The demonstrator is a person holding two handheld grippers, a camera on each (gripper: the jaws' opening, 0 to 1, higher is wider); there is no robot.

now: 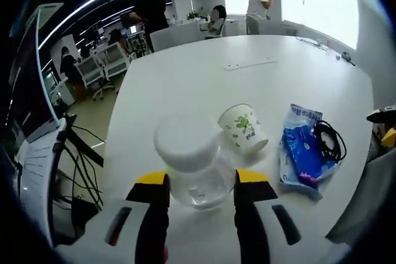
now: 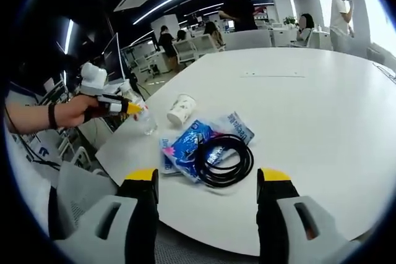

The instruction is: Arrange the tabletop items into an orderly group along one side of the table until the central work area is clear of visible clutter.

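1. The left gripper (image 1: 201, 180) squeezes a clear plastic jar (image 1: 193, 166) with a white lid, near the edge of the white table (image 1: 204, 85).
2. A paper cup (image 1: 244, 128) lies on its side just beside the jar.
3. A blue packet (image 2: 197, 143) lies near the cup, with a black cable (image 2: 223, 157) coiled on top.
4. The right gripper (image 2: 207, 180) hangs open over the table edge, holding nothing, close to the cable.
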